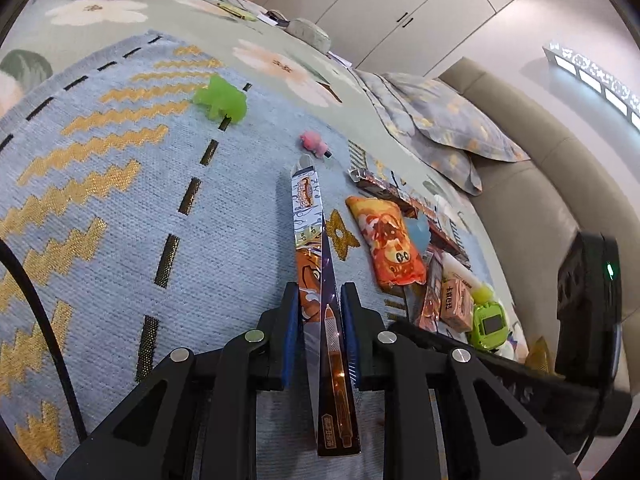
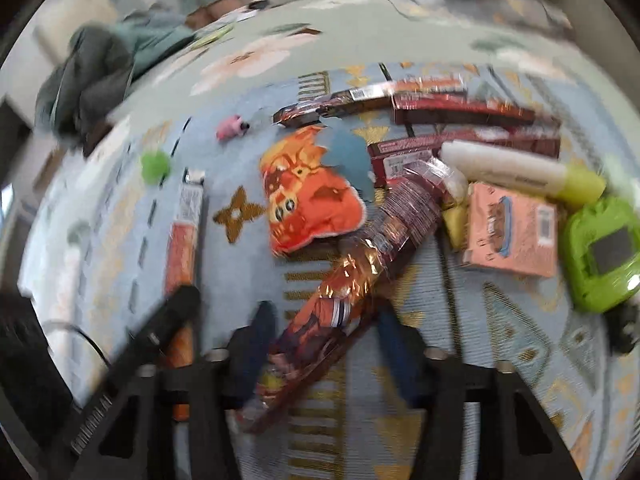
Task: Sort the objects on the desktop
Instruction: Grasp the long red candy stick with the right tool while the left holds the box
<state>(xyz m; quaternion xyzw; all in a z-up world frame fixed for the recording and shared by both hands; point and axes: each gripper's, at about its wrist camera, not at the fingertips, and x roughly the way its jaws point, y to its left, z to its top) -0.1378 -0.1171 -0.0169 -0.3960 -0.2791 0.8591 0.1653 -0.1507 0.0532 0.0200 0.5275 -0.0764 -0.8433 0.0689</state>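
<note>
Two glossy flat packets (image 1: 316, 280), woven rug (image 1: 120, 200)

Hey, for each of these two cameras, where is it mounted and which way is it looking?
Left wrist: on the left gripper, looking forward and down over the blue mat; its fingers clamp a long pen pack.
Right wrist: on the right gripper, looking down at the pile; a foil packet lies between its fingers.
Shared: orange pouch.

Bright; right view blurred (motion, perhaps).
</note>
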